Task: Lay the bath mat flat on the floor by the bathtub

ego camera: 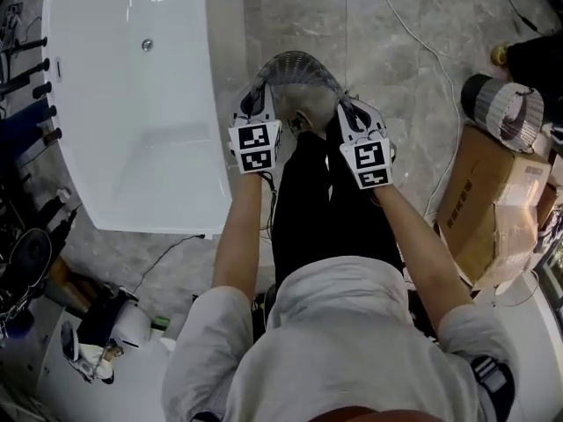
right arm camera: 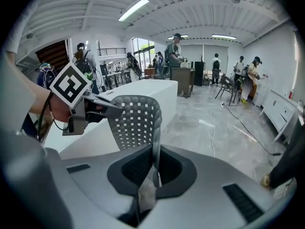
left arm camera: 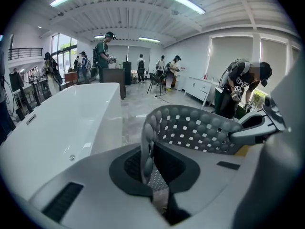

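One grey, square-holed bath mat [ego camera: 299,67], arched

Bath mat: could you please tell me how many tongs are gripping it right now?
2. The left tongs are shut on the bath mat's edge nearer the bathtub; the right tongs are shut on its opposite edge, so it arches between them.

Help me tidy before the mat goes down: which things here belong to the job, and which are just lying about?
Job: mat, pinched in the left tool and right tool; tub; floor.
Lying about: box; cable.
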Motion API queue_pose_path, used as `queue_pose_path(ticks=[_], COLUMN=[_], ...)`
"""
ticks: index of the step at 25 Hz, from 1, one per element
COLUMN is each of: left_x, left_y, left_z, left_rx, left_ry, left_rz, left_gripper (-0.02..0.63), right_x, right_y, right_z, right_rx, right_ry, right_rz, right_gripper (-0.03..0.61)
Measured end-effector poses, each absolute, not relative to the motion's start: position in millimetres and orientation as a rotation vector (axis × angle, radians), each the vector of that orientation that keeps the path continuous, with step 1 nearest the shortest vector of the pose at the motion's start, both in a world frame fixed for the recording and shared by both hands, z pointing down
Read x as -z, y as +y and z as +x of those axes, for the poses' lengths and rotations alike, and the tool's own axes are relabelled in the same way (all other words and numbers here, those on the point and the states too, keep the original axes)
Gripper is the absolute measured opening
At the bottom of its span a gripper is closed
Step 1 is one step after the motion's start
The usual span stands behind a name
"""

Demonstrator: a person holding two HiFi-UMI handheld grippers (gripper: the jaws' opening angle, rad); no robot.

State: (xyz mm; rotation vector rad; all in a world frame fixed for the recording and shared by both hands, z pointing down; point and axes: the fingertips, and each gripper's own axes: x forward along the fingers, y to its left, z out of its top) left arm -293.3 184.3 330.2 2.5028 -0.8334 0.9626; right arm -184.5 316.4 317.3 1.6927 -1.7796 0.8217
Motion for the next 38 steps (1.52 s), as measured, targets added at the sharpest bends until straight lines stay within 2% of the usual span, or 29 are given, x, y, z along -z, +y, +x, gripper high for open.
queue_pose_path(ticks=[7,15,24,38], left_x=[-361.7,-397.7,-409.5,-443.2], left_y=[176.6,159.1,124.7,74.7], left_z=[-301.6,-278.4,-271.6,-223.3], left_rx=[-1.028,-1.035,-0.981,-0.95], left_ry=[-0.835,-0.794,-0.798,-0.914], left_rz=[2.479,2.476,2.462,2.396], left_gripper=[0.029,0.029,0.029,0.029], right_x=[-349.5,-383.6,-393.7,-422.5], right_y=[321.7,302.0,264.1,201.3], right_z=[-185.6,-161.9,-143.0,-89.2], right_rx=[-0.902,-0.917,-0.843,-0.803], right_ry=[-1.781,-1.745,-1.728,-1.809], right_rz=[1.69,1.718,1.661,1.558], right_gripper=[0.023,0.023,0.023,0.023])
